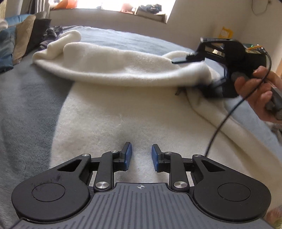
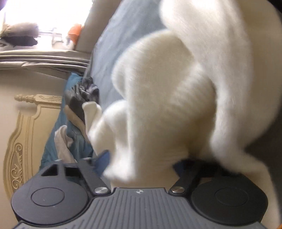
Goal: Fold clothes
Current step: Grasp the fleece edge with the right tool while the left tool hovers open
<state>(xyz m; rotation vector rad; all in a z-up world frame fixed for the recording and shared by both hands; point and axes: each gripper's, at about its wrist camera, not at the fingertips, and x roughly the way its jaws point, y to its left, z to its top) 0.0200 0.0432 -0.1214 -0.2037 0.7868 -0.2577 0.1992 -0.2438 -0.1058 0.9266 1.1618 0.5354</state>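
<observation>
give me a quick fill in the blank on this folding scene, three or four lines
1. The fleecy garment lying on the bed is ____ in colour.
2. The bed cover under it is ____.
3. Nothing is between the blue pads of the ____ gripper.
4. The right gripper has ____ fabric bunched between its fingers.

Missing words: white; blue; left; white

Bright window [image 1: 98, 4] over a cluttered sill – pale walls [image 1: 199, 15], carved cream headboard [image 2: 26, 141]

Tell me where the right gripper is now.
In the left wrist view, the right gripper is at the right edge, at the end of the white garment lying on the blue bed cover.
</observation>
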